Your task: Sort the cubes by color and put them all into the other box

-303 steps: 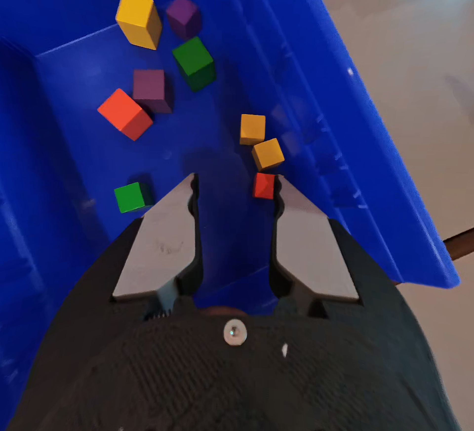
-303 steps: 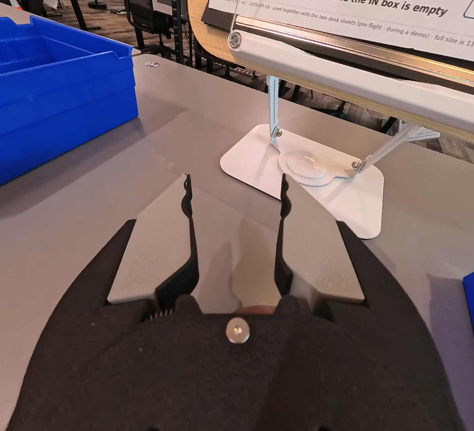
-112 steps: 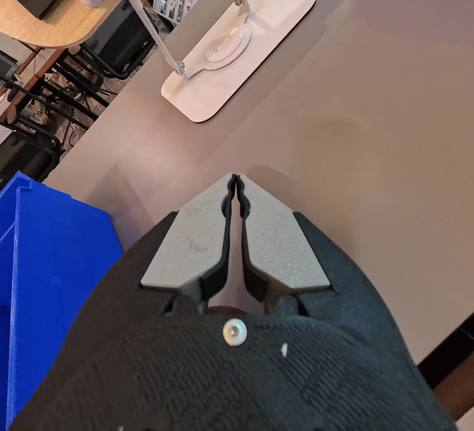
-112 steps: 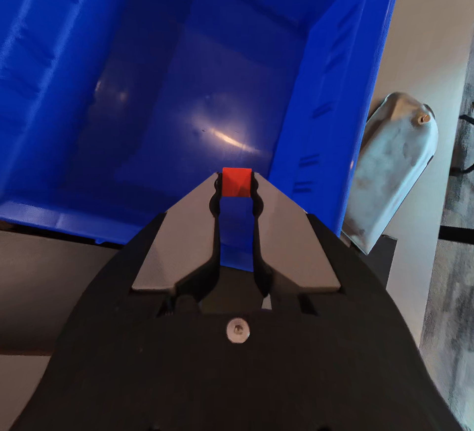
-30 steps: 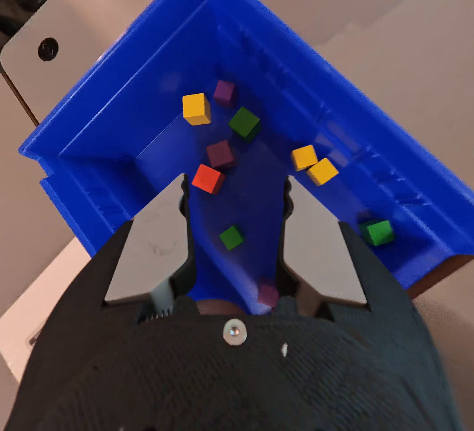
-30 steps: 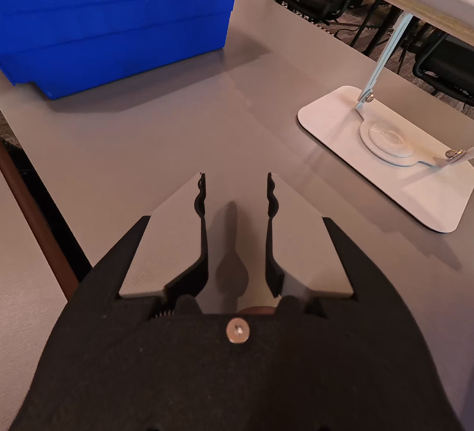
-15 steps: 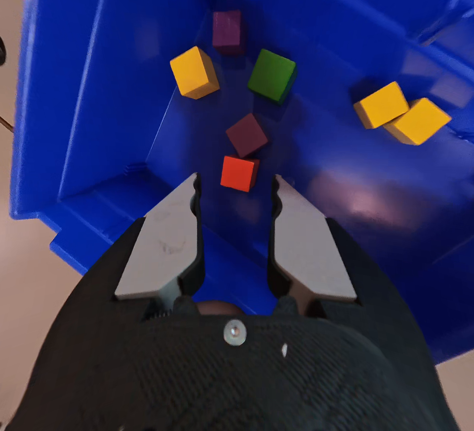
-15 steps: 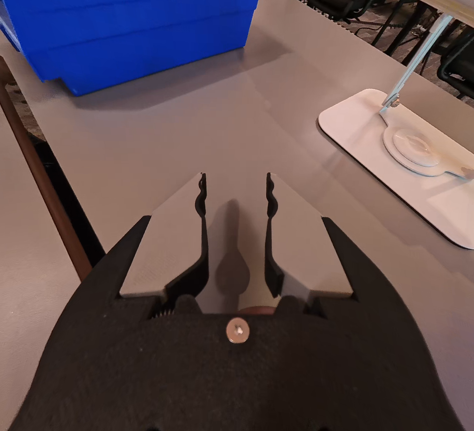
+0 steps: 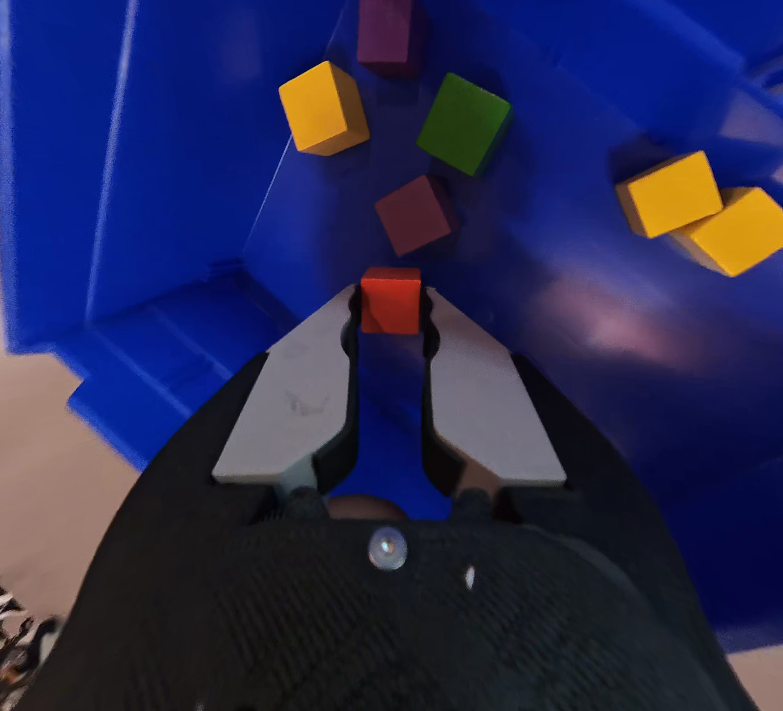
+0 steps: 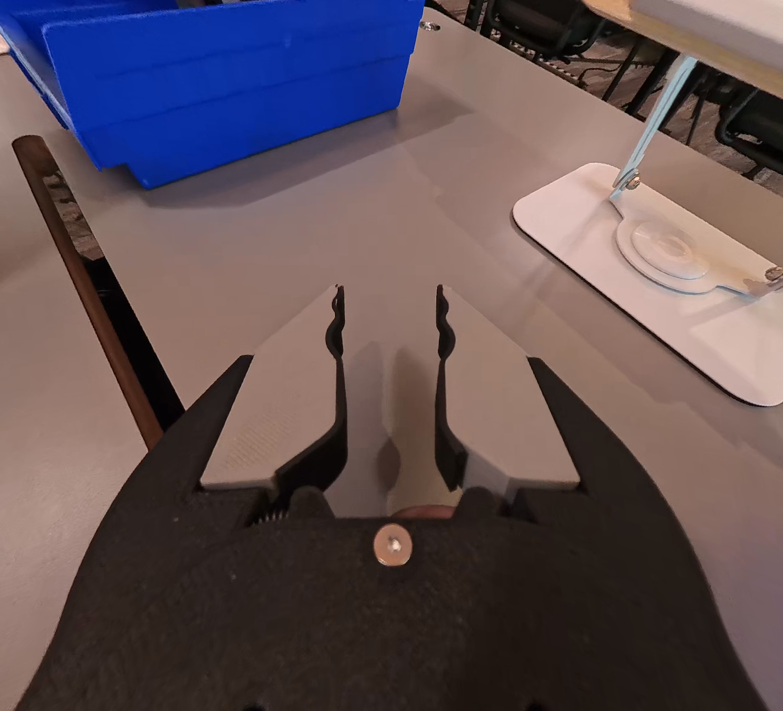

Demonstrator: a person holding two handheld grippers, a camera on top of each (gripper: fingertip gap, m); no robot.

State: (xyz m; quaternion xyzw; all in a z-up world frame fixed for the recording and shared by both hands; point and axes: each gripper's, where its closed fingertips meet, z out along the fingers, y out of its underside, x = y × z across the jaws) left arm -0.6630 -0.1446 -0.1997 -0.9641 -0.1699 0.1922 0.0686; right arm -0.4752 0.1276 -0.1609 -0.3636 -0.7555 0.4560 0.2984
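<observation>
1. The left tool (image 9: 390, 294) is inside the blue box (image 9: 169, 140), pointed down at its floor. Its two fingers are closed against the sides of a red cube (image 9: 390, 300), which sits between the fingertips; grasp confirmed on both flanks.
2. Whether the red cube is off the box floor cannot be told from this view.
3. Other cubes lie loose on the floor of the same box. A dark maroon cube (image 9: 413, 214) lies just beyond the red one, apart from it.
4. Farther in, a green cube (image 9: 464, 123) and a yellow cube (image 9: 322, 108) lie side by side with a gap between them. A purple cube (image 9: 384, 27) lies beyond both, near the far wall.
5. At the right side, two more yellow cubes touch one another: one (image 9: 671, 193) nearer the centre, the other (image 9: 739, 231) against the frame edge.
6. The right tool (image 10: 387, 294) is over the bare grey table (image 10: 296, 246), its fingers parted and nothing between them.
7. From the right wrist view, the blue box stands on the table at far left, with the left tool reaching down into it; the cubes are hidden behind the box wall.
8. A white stand base (image 10: 593, 250) rests on the table at the right, well apart from the box.
</observation>
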